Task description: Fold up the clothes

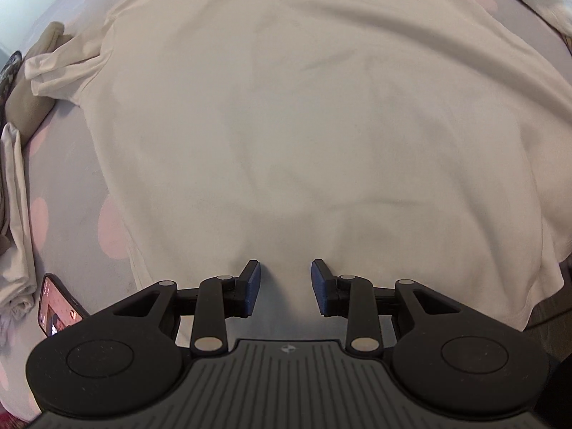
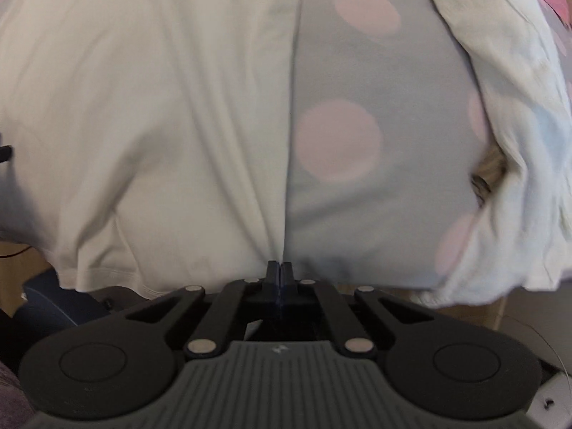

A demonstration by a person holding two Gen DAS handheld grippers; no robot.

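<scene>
A cream T-shirt (image 1: 286, 125) lies spread flat on a grey bed sheet with pink dots (image 1: 71, 186); one short sleeve (image 1: 60, 68) sticks out at the left. My left gripper (image 1: 285, 286) points down onto the shirt near its lower edge, its blue pads apart, and a small ridge of cloth rises between them without being pinched. In the right wrist view the shirt (image 2: 143, 107) fills the left half. My right gripper (image 2: 281, 268) is shut, fingertips together on the shirt's side edge where it meets the sheet (image 2: 375, 71); creases run up from the tips.
A phone with a lit screen (image 1: 57, 304) lies on the sheet left of my left gripper. Crumpled pale cloth (image 1: 16, 214) and a beige folded item (image 1: 28, 103) sit at the far left. A white and pale blue blanket (image 2: 518, 125) is bunched along the right.
</scene>
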